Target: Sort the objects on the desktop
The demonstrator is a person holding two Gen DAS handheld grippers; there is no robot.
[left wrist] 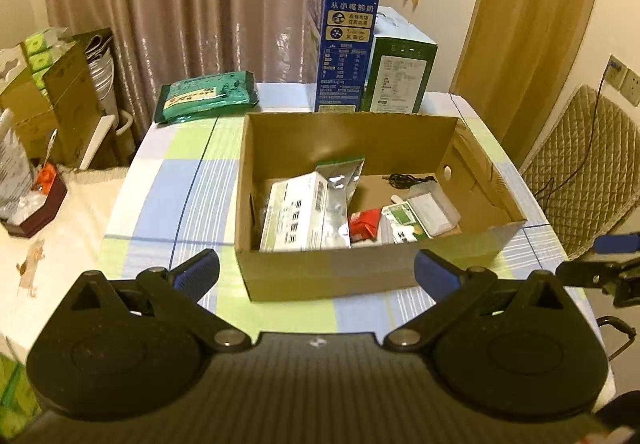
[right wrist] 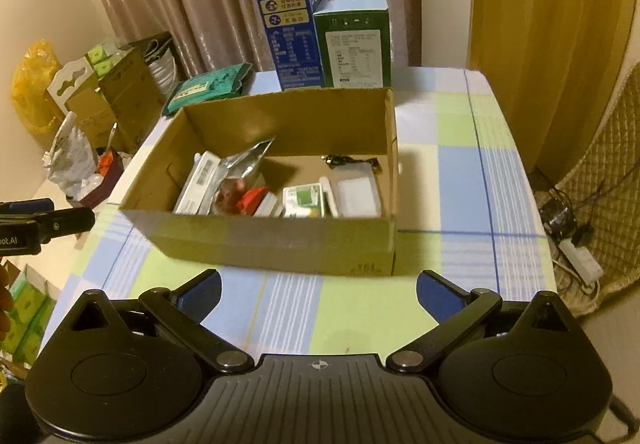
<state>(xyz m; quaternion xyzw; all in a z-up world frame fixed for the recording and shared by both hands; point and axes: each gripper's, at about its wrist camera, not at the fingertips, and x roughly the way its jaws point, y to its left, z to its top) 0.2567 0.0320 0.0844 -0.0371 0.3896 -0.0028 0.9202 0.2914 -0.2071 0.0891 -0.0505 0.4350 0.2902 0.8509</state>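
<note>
left wrist view first: my left gripper (left wrist: 316, 272) sits nearest, its blue ribbed pads (left wrist: 198, 274) spread wide and released, nothing between them. the black housing cuts off the near table edge. at 3 o'clock the right gripper (left wrist: 612, 256) pokes in from the frame edge, only partly seen there. in the right wrist view i see my right gripper (right wrist: 318, 290) splayed apart too, grasping nothing, above the checked tablecloth (right wrist: 360, 316), soft cloth in green, blue and white squares.

just beyond, at 12 o'clock, stands the open cardboard box (left wrist: 332, 276), matte brown, straight-walled. its near wall hides the lower part of the contents. inside i make out a white carton (left wrist: 296, 215) leaning, a crinkled silver foil pouch (left wrist: 340, 183), a red packet (left wrist: 364, 224), a small green-and-white pack (left wrist: 404, 217), a clear plastic case (left wrist: 434, 209) and a black cable (left wrist: 412, 179) at the back. print on them is too blurred to read.

behind the box, a glossy green packet (left wrist: 208, 95) lies at 11 o'clock, and a tall blue carton (left wrist: 342, 47) stands touching a green-and-white carton (left wrist: 400, 75). shiny pleated curtains (left wrist: 200, 3) hang farthest back.
</note>
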